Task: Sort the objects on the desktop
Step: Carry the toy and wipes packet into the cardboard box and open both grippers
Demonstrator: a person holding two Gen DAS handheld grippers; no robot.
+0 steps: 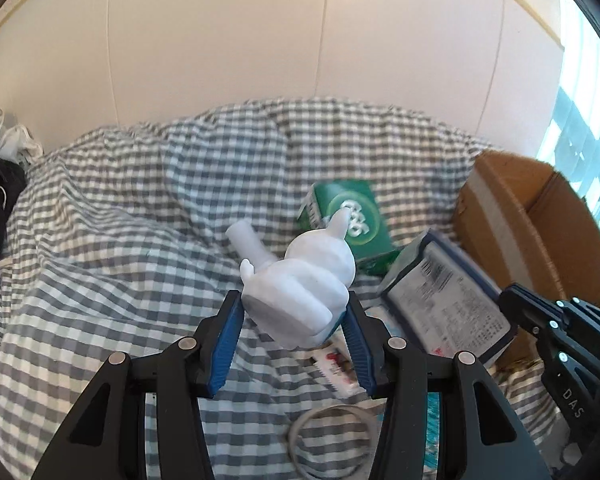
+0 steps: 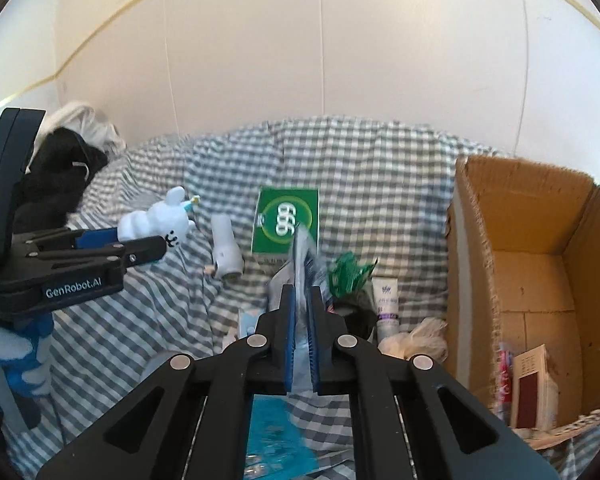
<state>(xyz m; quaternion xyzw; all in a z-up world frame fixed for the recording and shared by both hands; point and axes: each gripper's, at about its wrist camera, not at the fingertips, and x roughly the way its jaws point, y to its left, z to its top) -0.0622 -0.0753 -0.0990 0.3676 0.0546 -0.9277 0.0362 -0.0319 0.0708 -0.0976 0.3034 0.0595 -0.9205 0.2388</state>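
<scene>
Checked cloth covers the worktop [image 2: 380,168], with a cardboard box [image 2: 540,280] at its right. Left gripper [image 1: 294,308] has its jaws clamped on the white rabbit figure [image 1: 300,280]; its round body may slip. Right gripper [image 2: 300,300] pinches a thin flat packet [image 2: 302,252] by its edge, which could swing loose.

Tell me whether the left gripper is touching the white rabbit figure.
Touching. The left wrist view shows the left gripper with both blue pads pressed against the white rabbit figure's sides, holding it above the cloth.
</scene>
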